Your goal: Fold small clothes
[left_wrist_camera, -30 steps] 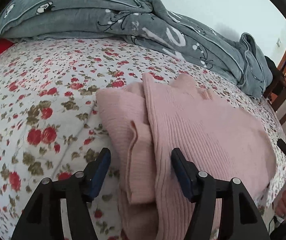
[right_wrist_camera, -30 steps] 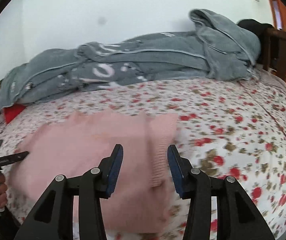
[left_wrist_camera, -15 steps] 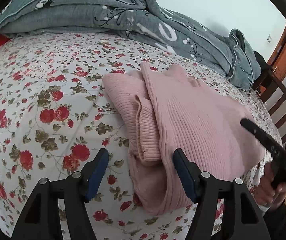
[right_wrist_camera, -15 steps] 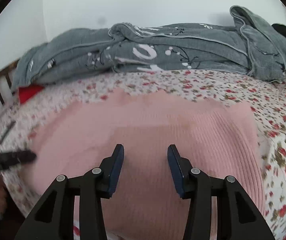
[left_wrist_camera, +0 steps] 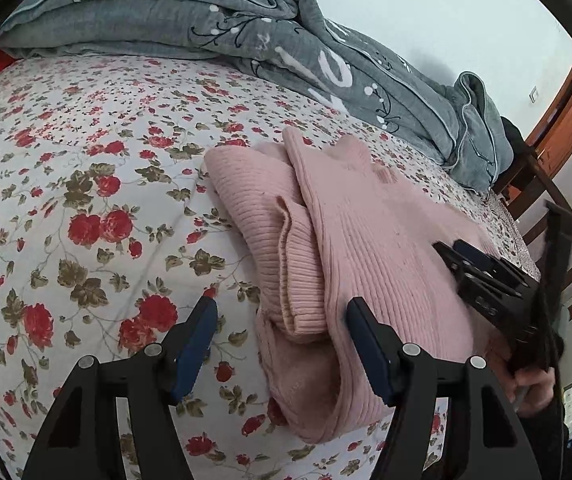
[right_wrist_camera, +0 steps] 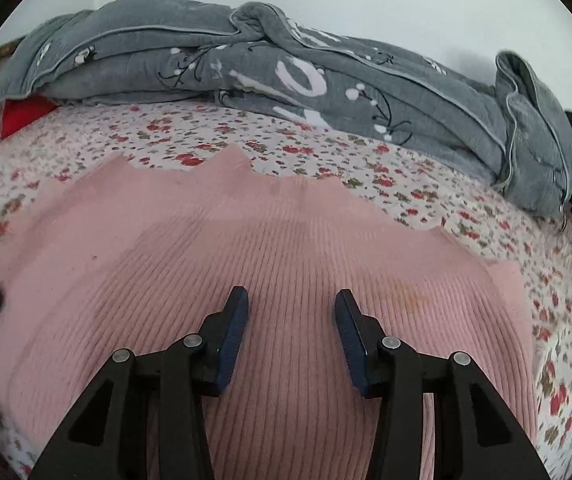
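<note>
Our left tool [left_wrist_camera: 282,344] hovers with its jaws wide and empty over the near left edge of the pink sweater [left_wrist_camera: 365,240], the folded sleeve cuff [left_wrist_camera: 301,304] lying just ahead between the fingers. Our right tool [right_wrist_camera: 291,332] is held half open, gripping nothing, above the middle of the same sweater [right_wrist_camera: 266,248], which lies spread on the floral bedsheet [right_wrist_camera: 365,168]. Beyond both tools a grey quilt [right_wrist_camera: 286,72] is heaped along the wall. In the left view, the right tool [left_wrist_camera: 457,254] comes in over the sweater's right side.
</note>
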Demonstrator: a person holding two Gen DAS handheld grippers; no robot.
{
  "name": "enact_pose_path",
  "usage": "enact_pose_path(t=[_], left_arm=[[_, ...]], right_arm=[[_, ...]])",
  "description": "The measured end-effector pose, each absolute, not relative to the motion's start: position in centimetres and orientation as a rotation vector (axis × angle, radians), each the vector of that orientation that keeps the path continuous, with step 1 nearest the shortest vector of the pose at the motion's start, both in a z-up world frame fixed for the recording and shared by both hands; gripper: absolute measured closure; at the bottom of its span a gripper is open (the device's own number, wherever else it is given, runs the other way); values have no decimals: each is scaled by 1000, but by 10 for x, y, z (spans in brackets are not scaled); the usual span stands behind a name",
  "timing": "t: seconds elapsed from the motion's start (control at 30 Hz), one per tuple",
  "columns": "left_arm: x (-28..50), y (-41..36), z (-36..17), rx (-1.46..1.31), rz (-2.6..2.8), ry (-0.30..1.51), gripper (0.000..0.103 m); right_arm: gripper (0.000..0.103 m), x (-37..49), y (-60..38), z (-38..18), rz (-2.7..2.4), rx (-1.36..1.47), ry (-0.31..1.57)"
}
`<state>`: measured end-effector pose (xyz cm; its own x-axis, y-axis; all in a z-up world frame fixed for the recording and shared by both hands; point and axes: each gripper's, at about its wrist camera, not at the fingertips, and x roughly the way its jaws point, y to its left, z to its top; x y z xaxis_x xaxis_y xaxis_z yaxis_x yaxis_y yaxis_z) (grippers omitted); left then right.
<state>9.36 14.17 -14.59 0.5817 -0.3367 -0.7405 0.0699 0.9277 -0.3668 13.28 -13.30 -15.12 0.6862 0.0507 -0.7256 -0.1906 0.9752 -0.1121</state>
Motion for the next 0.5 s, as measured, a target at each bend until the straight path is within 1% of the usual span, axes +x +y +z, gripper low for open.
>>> enact_pose_path(t=[0.13,0.27,0.4,0.5], left_arm=[[94,141,-145,-317,-243,920,38],[94,142,-145,-335,-252,918,38],[96,142,-146,-364,-271,923,38],[99,141,-149,-383,-279,934,38]], right_arm=[[58,108,-137,-144,158,-184,807],[58,69,-132,-146,143,-268,754],[58,43,-131,-158,158,-283,780],[58,32,-135,-165,148,-273,755]])
